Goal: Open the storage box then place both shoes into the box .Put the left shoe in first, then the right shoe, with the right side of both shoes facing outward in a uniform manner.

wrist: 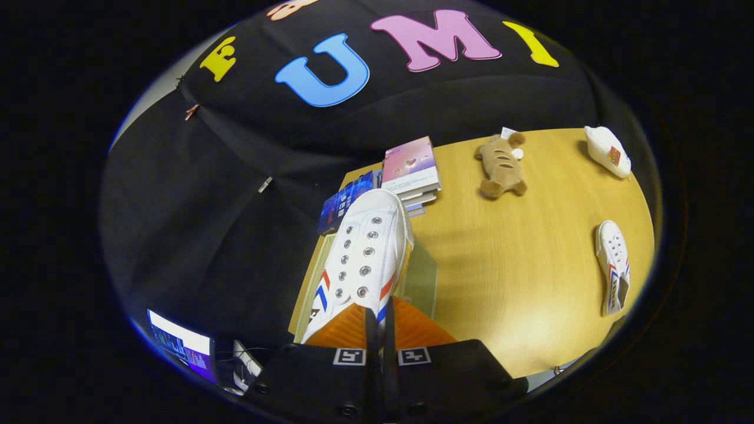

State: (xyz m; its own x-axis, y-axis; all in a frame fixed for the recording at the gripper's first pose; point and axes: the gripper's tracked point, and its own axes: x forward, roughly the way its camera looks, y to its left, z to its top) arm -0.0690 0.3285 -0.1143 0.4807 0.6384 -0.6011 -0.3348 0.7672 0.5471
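wooden table point(530, 282), claw point(380, 330) clamping white shoe point(365, 259), books point(409, 171) beyond

A white canvas lace-up shoe with metal eyelets and red and blue side stripes point(365, 259) is up off the light wooden table point(530, 259), its heel end pinched between the orange ribbed fingers point(347, 330) of the gripper point(380, 330) and its toe pointing away towards the table's far edge. Just under and beside it, near the table's left edge, sits a clear, glassy storage box point(421, 282), hard to make out. The matching white shoe point(614, 266) lies on its side on the table, well apart to the right, near the right edge.
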